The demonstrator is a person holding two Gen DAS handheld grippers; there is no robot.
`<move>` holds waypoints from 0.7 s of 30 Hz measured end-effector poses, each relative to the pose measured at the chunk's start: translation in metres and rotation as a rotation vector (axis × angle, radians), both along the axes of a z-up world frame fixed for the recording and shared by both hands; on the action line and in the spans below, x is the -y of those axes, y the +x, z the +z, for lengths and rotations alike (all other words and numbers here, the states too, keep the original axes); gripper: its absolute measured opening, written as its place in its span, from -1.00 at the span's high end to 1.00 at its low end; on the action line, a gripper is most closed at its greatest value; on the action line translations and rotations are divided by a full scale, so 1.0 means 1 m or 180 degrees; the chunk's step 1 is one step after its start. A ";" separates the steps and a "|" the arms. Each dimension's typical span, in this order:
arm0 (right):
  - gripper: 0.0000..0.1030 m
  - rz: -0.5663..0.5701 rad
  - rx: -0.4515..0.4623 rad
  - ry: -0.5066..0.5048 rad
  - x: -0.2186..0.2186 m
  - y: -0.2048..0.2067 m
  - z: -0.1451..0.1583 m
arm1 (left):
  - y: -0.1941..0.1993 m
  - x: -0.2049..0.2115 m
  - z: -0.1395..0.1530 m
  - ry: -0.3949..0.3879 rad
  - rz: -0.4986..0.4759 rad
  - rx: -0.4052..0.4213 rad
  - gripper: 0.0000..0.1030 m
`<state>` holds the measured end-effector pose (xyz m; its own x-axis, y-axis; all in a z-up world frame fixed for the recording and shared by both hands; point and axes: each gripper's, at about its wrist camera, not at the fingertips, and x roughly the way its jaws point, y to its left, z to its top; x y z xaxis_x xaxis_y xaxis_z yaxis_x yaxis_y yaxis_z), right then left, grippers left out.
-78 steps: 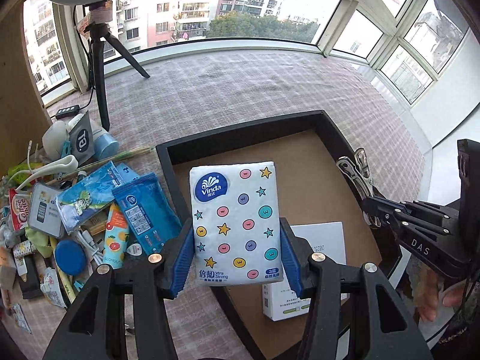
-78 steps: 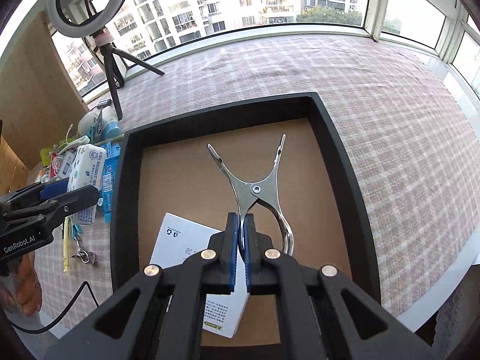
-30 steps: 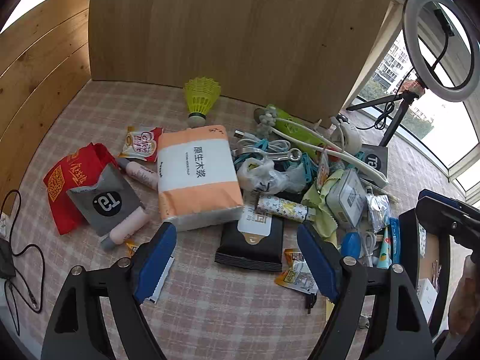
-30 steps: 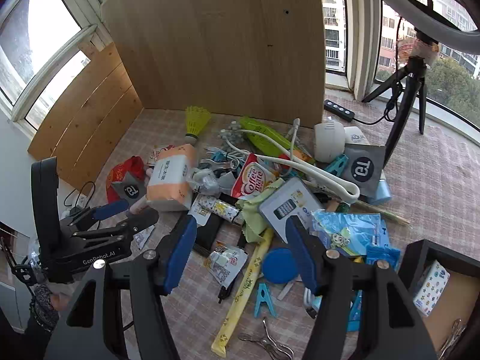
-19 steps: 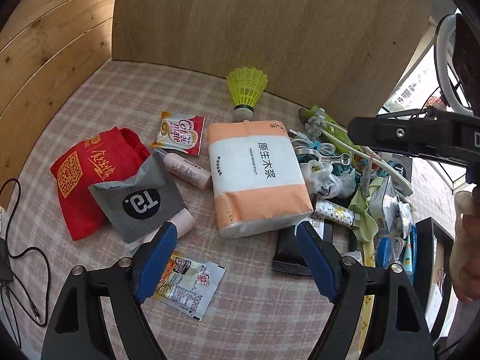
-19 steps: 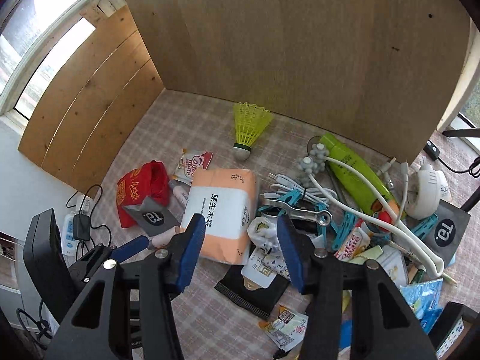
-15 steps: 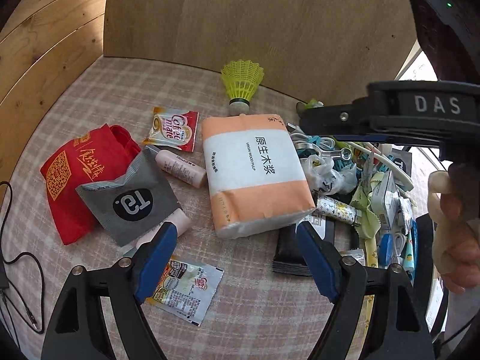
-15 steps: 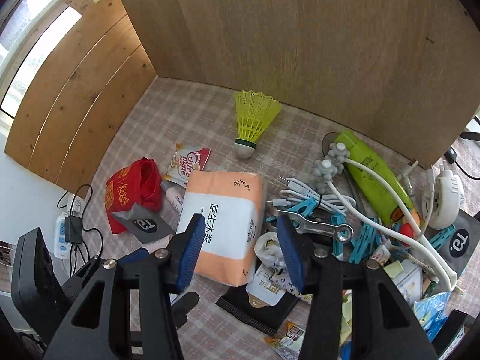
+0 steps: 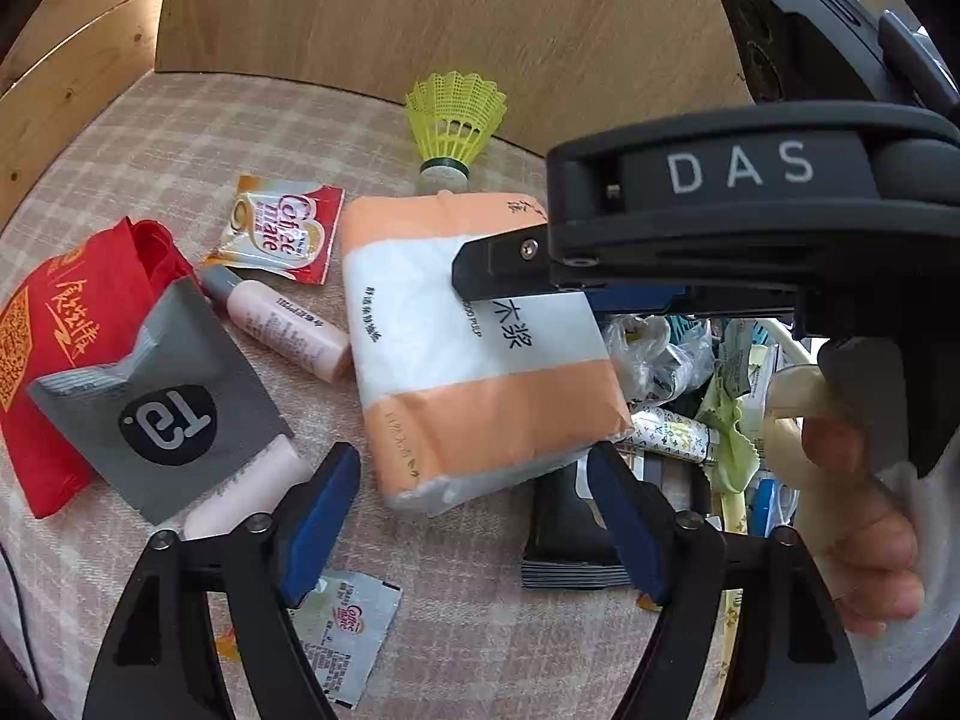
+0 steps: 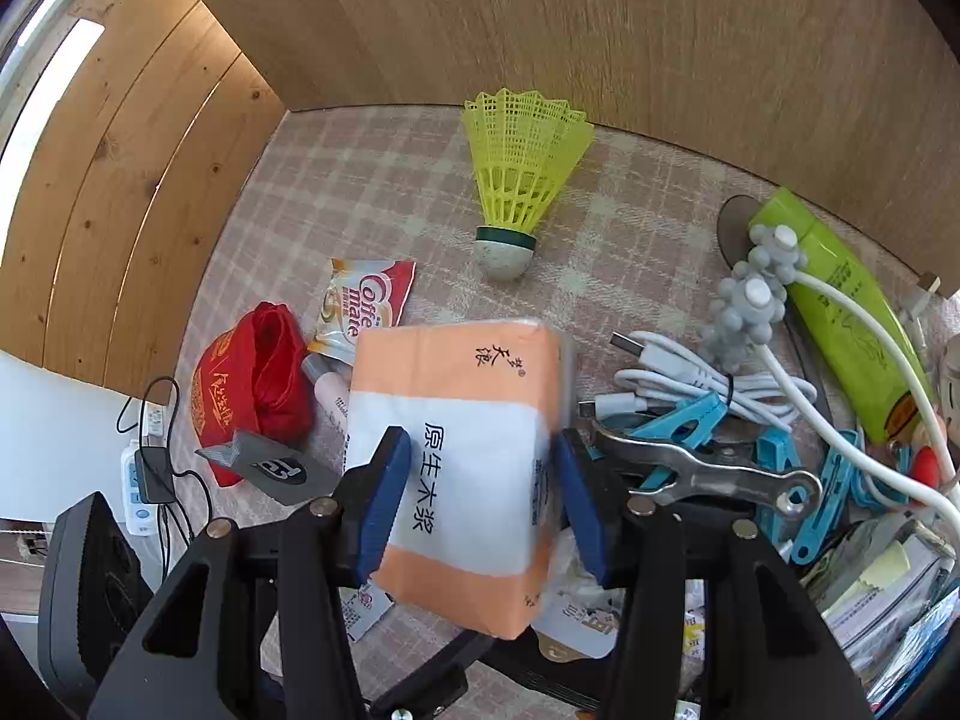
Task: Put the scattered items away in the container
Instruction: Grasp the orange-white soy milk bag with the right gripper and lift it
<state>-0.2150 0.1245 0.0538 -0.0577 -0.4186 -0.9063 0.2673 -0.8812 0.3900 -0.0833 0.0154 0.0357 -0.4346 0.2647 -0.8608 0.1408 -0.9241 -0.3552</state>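
— Where's the tissue pack point(image 9: 480, 396)?

— On the checked cloth point(image 9: 180, 138), right edge propped on clutter, not yet in the container (which isn't in view).

— And the tongs?

— Both apart. The left gripper point(image 9: 471, 480) is closing around its near end without pressing yet. The right gripper point(image 10: 480, 450) sits over its top, likely steadying the bulk; I cannot tell whether it touches.

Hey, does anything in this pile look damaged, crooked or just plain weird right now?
Nothing looks damaged or spilled. The odd part is that both grippers are at the orange tissue pack: the right gripper straddles its middle, while the left gripper, jaws closing, brackets its near corner. The pack lies askew, propped on clutter.
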 end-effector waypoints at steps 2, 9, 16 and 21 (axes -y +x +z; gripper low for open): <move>0.09 -0.0021 -0.0021 -0.0016 0.000 0.002 0.002 | 0.000 -0.003 0.001 -0.0046 0.0011 -0.0016 -0.30; 0.22 0.0046 -0.0146 -0.0056 0.002 0.015 0.017 | 0.009 -0.003 0.014 -0.0074 0.0071 -0.0092 -0.22; 0.22 0.0040 -0.0240 -0.0166 -0.009 0.032 0.037 | 0.022 -0.012 0.040 -0.0180 0.0062 -0.0237 -0.21; 0.22 0.0018 -0.0363 -0.0229 -0.022 0.050 0.059 | 0.025 -0.022 0.061 -0.0213 0.0010 -0.0338 -0.21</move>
